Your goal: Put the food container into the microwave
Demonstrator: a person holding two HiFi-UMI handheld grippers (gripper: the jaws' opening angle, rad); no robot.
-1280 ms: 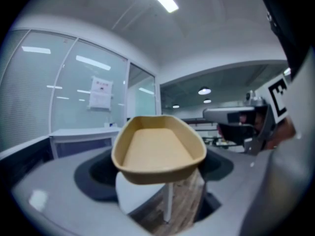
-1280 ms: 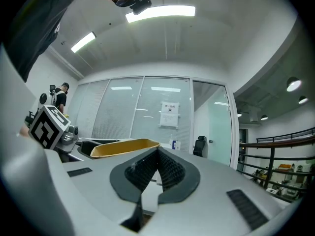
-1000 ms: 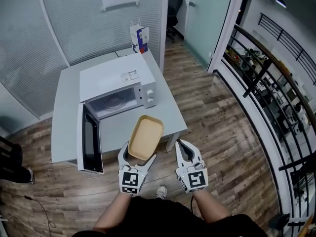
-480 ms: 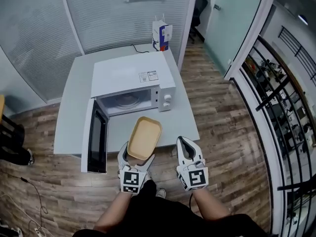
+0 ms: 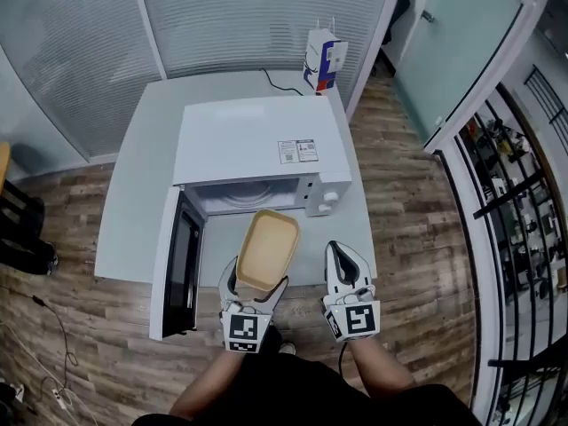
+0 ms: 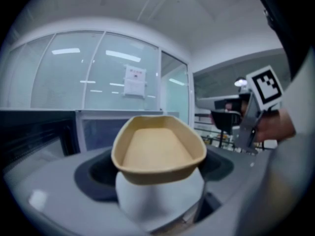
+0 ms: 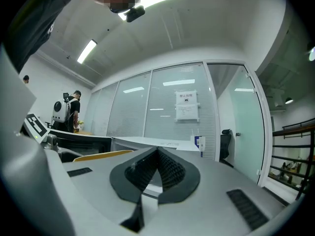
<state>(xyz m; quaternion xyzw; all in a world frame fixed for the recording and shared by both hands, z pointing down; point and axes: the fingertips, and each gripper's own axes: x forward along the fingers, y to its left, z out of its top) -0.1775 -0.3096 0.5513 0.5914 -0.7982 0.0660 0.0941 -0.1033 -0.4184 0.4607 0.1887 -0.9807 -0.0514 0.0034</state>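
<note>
Food container [image 5: 267, 249] empty, gripped in left claw [image 5: 256, 280]; right claw [image 5: 344, 269] closed, holding nothing; microwave door [image 5: 180, 256] open.

Items counted: microwave [image 5: 257, 145], 1 | food container [image 5: 268, 248], 1 | table [image 5: 142, 158], 1 | carton [image 5: 323, 60], 1 | paper notice [image 7: 186, 105], 1 | office chair [image 7: 225, 146], 1 | background person [image 7: 74, 109], 1 | grippers, 2: left gripper [image 5: 257, 278], right gripper [image 5: 340, 254]

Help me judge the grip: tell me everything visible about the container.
The container is a tan oblong tray with rounded corners and a rolled rim. It looks paper-like and is empty. The left gripper clamps its near end, holding it roughly level in the air in front of the open microwave. Nothing else touches it.
</note>
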